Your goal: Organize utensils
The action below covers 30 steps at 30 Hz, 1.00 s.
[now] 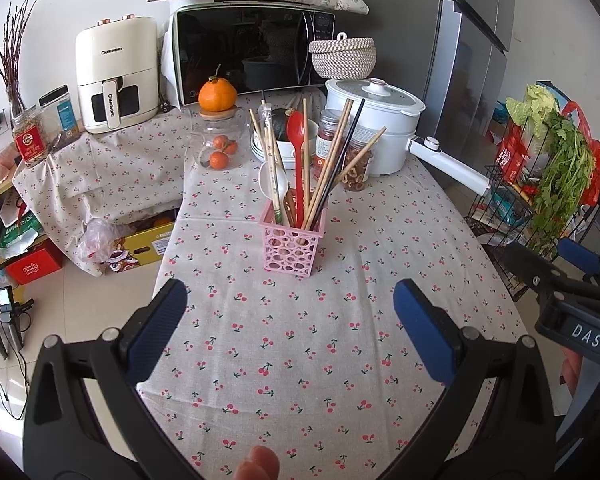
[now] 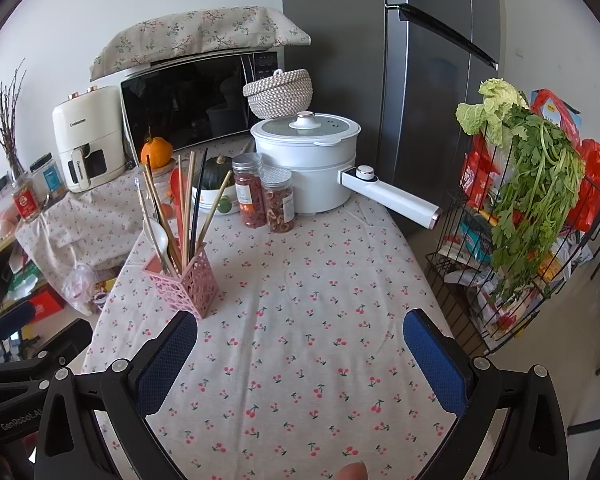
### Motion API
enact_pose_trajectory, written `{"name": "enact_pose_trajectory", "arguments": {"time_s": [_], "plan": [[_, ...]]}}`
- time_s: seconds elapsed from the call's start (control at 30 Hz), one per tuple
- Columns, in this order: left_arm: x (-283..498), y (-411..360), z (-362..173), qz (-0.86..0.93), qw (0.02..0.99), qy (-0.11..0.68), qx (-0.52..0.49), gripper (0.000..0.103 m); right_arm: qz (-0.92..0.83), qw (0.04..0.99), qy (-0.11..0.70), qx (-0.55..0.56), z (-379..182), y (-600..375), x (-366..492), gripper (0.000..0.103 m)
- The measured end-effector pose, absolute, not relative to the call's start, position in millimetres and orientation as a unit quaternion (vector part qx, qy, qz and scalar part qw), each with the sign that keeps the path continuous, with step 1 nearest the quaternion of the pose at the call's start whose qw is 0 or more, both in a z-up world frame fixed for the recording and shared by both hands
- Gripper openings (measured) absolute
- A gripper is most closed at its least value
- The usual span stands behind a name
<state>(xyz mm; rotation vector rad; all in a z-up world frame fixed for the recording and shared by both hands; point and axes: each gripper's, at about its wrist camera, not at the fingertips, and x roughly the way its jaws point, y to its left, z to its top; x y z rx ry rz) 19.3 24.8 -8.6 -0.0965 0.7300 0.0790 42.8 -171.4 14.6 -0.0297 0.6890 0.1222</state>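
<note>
With every utensil already standing in the pink caddy mid-table, the sorting is looking finished, or not yet begun; both grippers, left and right, are hovering spread wide and empty. Any next pick is calling for a narrow pinch on slim wooden chopsticks or the glossy red spoon above the perforated plastic walls.

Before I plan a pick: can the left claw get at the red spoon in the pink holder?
Probably yes. The left claw is open, with bare tablecloth between it and the pink holder; the red spoon stands tall, though chopsticks crowd it.
</note>
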Motion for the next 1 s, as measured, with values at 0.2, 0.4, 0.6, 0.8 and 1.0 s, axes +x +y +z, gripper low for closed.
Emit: {"name": "enact_pose_trajectory", "arguments": {"time_s": [0.2, 0.4, 0.6, 0.8, 1.0], "plan": [[17.8, 25.4, -6.9, 0.043, 0.935, 0.350, -0.045, 0.102, 0.059, 0.939, 0.339, -0.013, 13.5, -172.9, 42.8, 0.103], [17.8, 26.4, -5.0, 0.036, 0.935, 0.348, -0.051, 0.102, 0.054, 0.937, 0.345, -0.016, 8.7, -170.7, 42.0, 0.103], [17.8, 22.0, -5.5, 0.035, 0.932, 0.357, -0.043, 0.102, 0.053, 0.937, 0.346, -0.016, 8.2, -170.9, 42.4, 0.103], [16.2, 21.8, -4.0, 0.035, 0.932, 0.357, -0.050, 0.102, 0.052, 0.936, 0.348, -0.019, 8.3, -169.1, 42.8, 0.103], [16.4, 23.4, -4.5, 0.044, 0.930, 0.360, -0.056, 0.102, 0.052, 0.935, 0.350, -0.022, 8.7, -167.5, 43.2, 0.103]]}}
